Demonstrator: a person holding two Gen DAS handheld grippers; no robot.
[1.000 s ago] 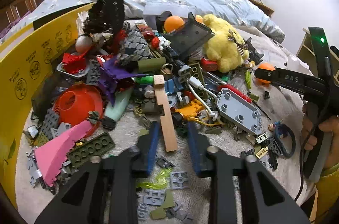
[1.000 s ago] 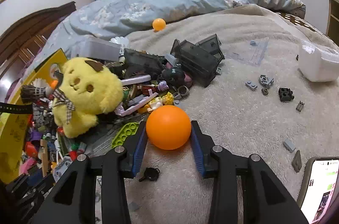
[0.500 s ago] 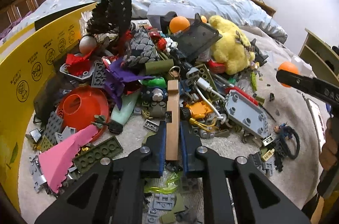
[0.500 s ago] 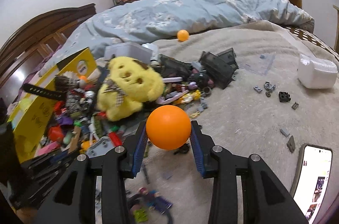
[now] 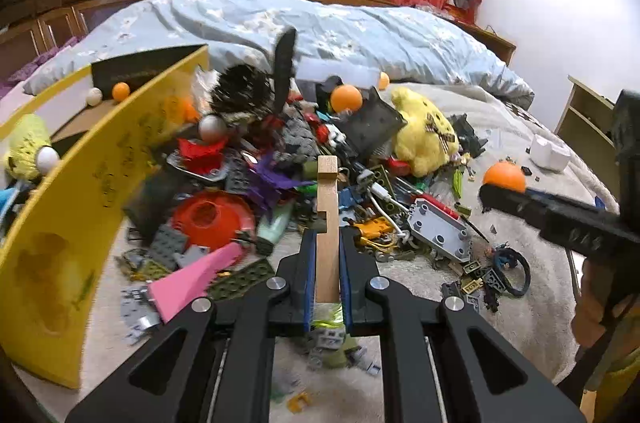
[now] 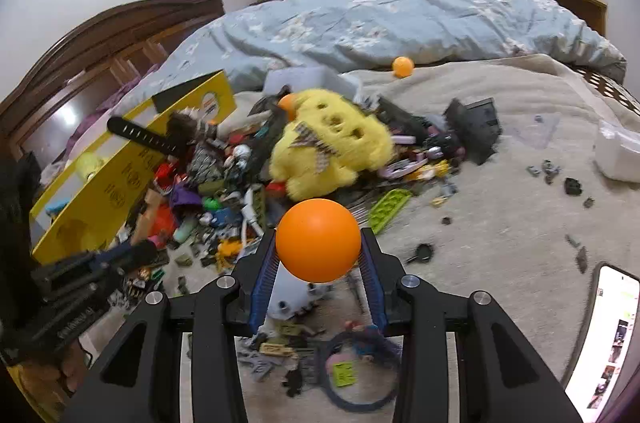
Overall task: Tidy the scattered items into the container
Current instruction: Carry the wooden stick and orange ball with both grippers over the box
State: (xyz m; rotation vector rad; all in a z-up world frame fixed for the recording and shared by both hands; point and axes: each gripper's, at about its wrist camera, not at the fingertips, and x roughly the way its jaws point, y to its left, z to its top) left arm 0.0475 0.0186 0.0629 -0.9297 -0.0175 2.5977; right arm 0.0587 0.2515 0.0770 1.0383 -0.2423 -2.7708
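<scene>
My left gripper [image 5: 327, 263] is shut on a notched wooden block [image 5: 327, 215], held upright above the toy pile [image 5: 280, 175]. My right gripper [image 6: 318, 263] is shut on an orange ball [image 6: 318, 240], lifted above the blanket; it also shows at the right of the left wrist view [image 5: 505, 176]. The yellow cardboard box [image 5: 72, 223] stands at the left of the pile, with small balls and a yellow toy inside. In the right wrist view the box [image 6: 120, 191] is at the left, with my left gripper [image 6: 100, 267] in front of it.
A yellow plush toy [image 6: 332, 147] lies on the pile. Loose bricks, a pink foam piece [image 5: 192, 279] and a red cone [image 5: 212, 219] are scattered. Another orange ball [image 6: 402, 66] rests by the blue duvet. A phone [image 6: 608, 335] and white box [image 6: 618, 155] lie right.
My left gripper closed on the wooden block and lifted it off the pile. My right gripper rose with the orange ball and swung left toward the pile and box.
</scene>
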